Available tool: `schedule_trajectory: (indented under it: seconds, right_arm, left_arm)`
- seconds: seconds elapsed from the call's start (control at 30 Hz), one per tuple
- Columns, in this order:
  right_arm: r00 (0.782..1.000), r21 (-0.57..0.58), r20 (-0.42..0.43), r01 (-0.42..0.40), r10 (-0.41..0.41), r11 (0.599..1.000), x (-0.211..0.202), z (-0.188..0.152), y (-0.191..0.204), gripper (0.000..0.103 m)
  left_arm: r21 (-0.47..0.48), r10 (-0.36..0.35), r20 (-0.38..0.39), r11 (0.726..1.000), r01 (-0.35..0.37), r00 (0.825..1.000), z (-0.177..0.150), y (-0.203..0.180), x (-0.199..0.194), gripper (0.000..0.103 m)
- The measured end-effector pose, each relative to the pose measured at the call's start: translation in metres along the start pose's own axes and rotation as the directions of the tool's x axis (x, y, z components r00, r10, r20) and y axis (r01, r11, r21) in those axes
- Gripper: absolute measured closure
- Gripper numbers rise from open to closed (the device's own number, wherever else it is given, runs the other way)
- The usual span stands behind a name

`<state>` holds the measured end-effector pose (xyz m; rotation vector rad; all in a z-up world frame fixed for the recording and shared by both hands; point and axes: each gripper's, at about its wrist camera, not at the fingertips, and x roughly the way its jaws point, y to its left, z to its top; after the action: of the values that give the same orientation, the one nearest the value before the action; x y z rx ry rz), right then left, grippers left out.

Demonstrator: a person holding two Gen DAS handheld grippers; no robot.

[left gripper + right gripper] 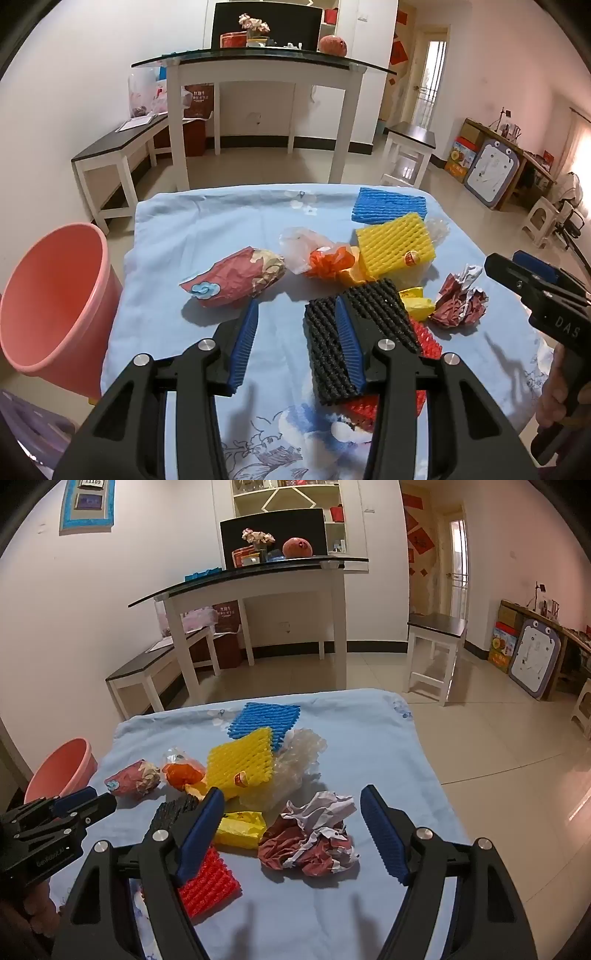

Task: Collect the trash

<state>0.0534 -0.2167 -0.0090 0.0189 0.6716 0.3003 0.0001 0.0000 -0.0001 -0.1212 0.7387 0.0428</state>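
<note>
While both hand-held grippers hover spread and empty, the right hand-held gripper frames the crumpled paper ball lying on the desk, probably light and springy, best pinched across its middle.

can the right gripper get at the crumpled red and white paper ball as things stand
Probably yes. The right gripper is open, and the crumpled paper ball lies in line between its fingers with nothing lying on it; the yellow packet sits just beside it.

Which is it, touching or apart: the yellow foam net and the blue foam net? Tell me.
Touching. The right wrist view shows the yellow foam net overlapping the blue foam net's near edge.
</note>
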Motion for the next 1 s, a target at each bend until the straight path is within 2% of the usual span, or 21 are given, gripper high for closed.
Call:
schedule_trajectory:
  seconds: [1.0]
  right_arm:
    - [1.000,-0.002,0.011,0.004,-0.004,1.000,-0.001,-0.001,0.001,0.027]
  left_arm:
    - [-0.003,0.022,0.002,1.000,-0.022,1.000,-0.001,0.011,-0.003,0.059]
